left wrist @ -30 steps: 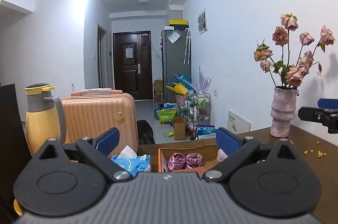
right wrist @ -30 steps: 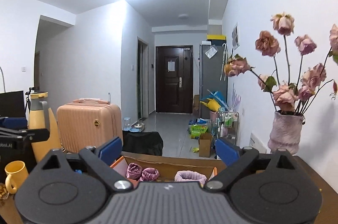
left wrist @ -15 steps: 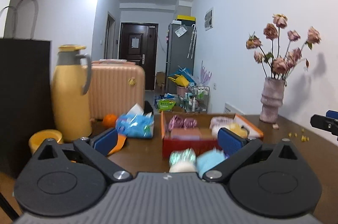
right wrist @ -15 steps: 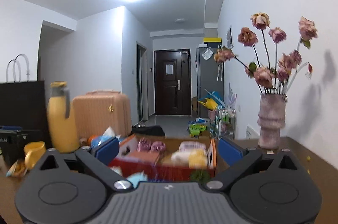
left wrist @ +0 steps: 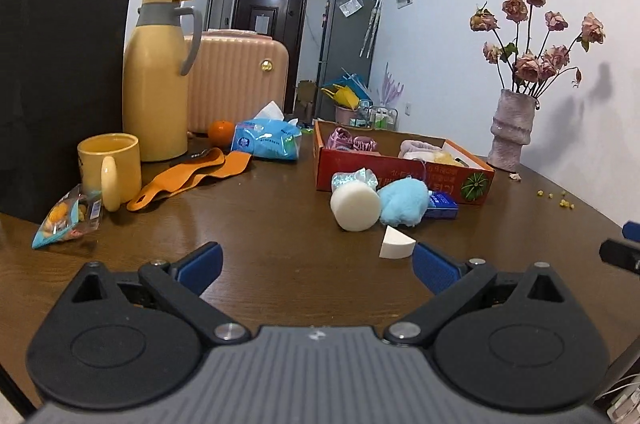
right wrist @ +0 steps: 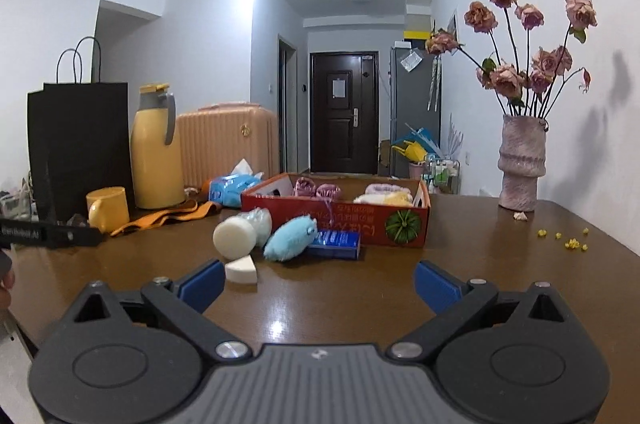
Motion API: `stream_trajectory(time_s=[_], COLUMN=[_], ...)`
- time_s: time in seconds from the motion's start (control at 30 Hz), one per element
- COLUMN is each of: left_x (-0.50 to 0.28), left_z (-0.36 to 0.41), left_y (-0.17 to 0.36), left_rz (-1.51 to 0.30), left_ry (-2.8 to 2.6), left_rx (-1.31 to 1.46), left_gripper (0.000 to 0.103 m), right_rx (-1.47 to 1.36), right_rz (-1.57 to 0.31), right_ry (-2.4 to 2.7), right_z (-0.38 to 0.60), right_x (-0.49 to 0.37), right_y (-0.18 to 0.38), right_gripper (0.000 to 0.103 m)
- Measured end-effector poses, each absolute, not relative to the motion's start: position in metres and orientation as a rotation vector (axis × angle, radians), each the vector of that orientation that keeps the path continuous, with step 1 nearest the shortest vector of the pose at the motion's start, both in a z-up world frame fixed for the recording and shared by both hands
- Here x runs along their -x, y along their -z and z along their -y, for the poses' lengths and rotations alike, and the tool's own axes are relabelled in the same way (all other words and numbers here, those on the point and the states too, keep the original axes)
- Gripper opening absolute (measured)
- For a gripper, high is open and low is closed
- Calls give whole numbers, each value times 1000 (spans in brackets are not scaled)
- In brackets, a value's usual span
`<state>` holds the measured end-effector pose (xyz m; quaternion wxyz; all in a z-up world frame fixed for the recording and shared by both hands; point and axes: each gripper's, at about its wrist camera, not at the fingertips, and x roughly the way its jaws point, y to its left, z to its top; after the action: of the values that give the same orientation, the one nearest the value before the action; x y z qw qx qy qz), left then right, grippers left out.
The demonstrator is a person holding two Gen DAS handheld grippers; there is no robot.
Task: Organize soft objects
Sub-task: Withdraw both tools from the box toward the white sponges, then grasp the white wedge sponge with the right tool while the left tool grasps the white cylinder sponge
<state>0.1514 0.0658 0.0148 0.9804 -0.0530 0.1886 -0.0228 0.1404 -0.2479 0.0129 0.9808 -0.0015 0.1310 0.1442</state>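
A red cardboard box [left wrist: 400, 175] [right wrist: 340, 222] holds pink and cream soft items on the brown table. In front of it lie a white round sponge [left wrist: 355, 206] [right wrist: 234, 238], a fluffy blue ball [left wrist: 402, 201] [right wrist: 290, 238], a white wedge sponge [left wrist: 396, 247] [right wrist: 241, 268], a shiny wrapped puff [left wrist: 354, 178] [right wrist: 260, 220] and a small blue packet [left wrist: 442, 204] [right wrist: 335, 244]. My left gripper [left wrist: 316, 266] is open and empty, just short of the wedge. My right gripper [right wrist: 318, 284] is open and empty, the wedge by its left finger.
A yellow thermos [left wrist: 156, 79], yellow mug [left wrist: 110, 169], black paper bag [left wrist: 52, 83], orange strap [left wrist: 192, 171], snack packet [left wrist: 66, 220], blue tissue pack [left wrist: 266, 139] and an orange [left wrist: 221, 131] stand at the left. A vase of dried roses [left wrist: 514, 131] [right wrist: 522, 163] stands at the right.
Both grippers have dropped and tilted down toward the table, so the loose soft items in front of the box have come into view. Both stay open.
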Motion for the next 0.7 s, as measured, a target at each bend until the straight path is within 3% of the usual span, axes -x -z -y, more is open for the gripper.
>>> stream_trajectory(time_s=[0.4, 0.6, 0.7], left_x=[-196, -230, -249], left_z=[-79, -88, -88], left_y=[2, 5, 6], left_rz=[-465, -496, -507], left_ry=[-9, -43, -50], left_rx=[132, 143, 137], left_gripper=[103, 103, 103], right_rx=[33, 76, 91], right_rz=[-434, -536, -554], right_ry=[-425, -531, -565], right_z=[193, 144, 124], right_x=[-225, -294, -317], right_y=[6, 27, 35], right_gripper=[96, 82, 69])
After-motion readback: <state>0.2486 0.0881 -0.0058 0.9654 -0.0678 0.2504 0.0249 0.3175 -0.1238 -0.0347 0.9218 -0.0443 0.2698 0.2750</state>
